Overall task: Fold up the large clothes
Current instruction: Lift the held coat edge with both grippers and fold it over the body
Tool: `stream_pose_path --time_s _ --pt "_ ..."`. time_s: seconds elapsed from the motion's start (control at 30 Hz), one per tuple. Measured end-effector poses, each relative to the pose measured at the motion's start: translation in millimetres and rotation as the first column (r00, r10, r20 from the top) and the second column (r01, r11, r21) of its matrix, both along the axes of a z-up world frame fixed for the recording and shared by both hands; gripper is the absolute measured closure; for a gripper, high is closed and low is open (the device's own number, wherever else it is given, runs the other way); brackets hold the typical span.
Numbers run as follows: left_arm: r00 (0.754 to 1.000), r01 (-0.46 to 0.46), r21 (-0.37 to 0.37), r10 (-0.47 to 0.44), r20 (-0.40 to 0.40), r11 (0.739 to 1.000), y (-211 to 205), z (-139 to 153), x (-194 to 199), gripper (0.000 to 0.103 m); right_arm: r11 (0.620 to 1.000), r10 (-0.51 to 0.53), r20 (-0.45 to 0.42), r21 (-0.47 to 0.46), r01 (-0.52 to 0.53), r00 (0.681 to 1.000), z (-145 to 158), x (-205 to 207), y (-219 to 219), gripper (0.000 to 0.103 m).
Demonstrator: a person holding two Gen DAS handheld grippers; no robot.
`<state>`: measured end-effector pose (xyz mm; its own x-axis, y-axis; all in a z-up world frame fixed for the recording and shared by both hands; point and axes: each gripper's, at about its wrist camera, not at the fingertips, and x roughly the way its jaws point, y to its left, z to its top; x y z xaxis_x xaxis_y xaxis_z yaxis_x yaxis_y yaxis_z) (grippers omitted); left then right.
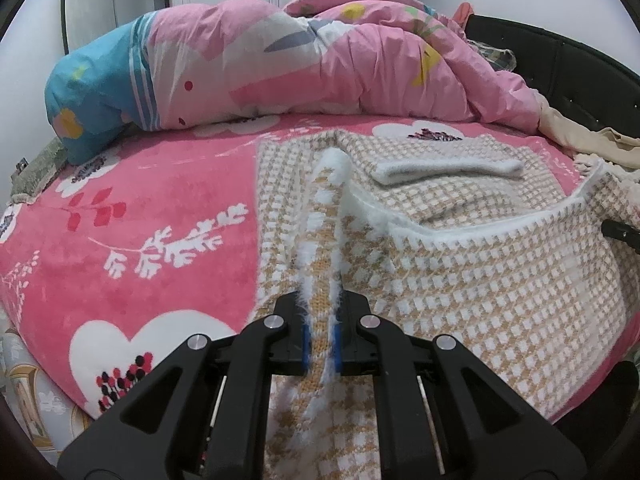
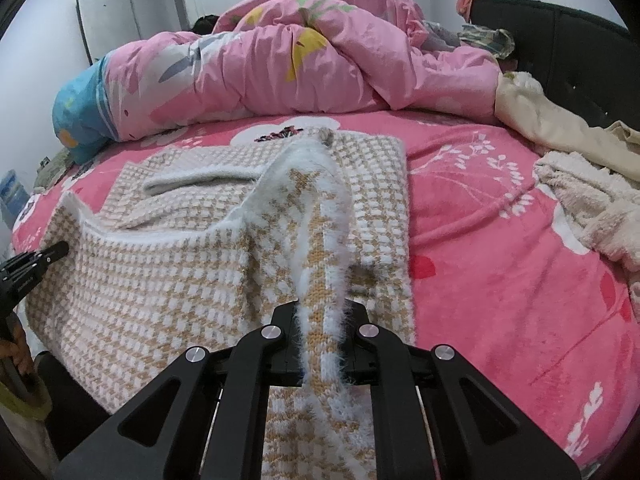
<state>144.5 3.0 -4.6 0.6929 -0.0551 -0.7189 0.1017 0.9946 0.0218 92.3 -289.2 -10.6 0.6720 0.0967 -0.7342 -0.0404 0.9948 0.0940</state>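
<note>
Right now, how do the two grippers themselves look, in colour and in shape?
Both the left gripper and the right gripper are matte black, with angular linkage arms, triangular cut-outs and round silver pivot pins. Blue pad edges show on the left one only. No cables or sleeves show.

Tan-and-white houndstooth sweater (image 1: 460,280) (fuzzy white trim) on pink floral bedspread (image 1: 140,220); pink, seemingly flower-printed, duvet (image 2: 320,68).

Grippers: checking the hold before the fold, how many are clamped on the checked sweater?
2: the left gripper pinches the sweater at its near-left hem, and the right gripper pinches the near-right hem.
</note>
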Motion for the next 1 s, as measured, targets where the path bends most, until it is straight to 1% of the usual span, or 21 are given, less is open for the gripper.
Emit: stream_pose_path --time_s 0.33,0.5,0.57,0.8,0.93,1.0 --pt "0.999 -0.007 -0.004 0.007 0.053 1.000 0.9 17.6 -18.3 0.096 1.000 0.013 0.052 0.002 -0.013 0.999 17.3 -17.4 -1.9 0.095" --pt "0.995 0.000 -0.007 0.001 0.099 1.000 3.3 31.1 -29.7 0.096 1.000 0.007 0.094 -0.001 -0.007 0.996 29.5 -30.5 -1.8 0.095" --pt "0.992 0.011 0.004 -0.012 0.122 1.000 1.5 39.3 -33.4 0.096 1.000 0.005 0.108 0.002 -0.005 0.994 34.2 -33.5 -2.8 0.095" --pt "0.979 0.043 0.030 -0.048 0.199 0.999 -6.5 69.5 -31.0 0.096 1.000 0.004 0.158 0.001 -0.004 0.987 54.1 -24.6 -5.1 0.095" --pt "0.973 0.049 0.037 -0.056 0.222 0.998 -7.0 83.4 -15.4 0.096 1.000 0.015 0.191 0.004 -0.016 0.981 70.4 -5.2 -7.9 0.095" --pt "0.972 0.053 0.035 -0.060 0.228 0.998 -5.4 90.6 -1.3 0.096 1.000 0.023 0.202 0.004 -0.024 0.979 77.5 8.4 -8.1 0.095"
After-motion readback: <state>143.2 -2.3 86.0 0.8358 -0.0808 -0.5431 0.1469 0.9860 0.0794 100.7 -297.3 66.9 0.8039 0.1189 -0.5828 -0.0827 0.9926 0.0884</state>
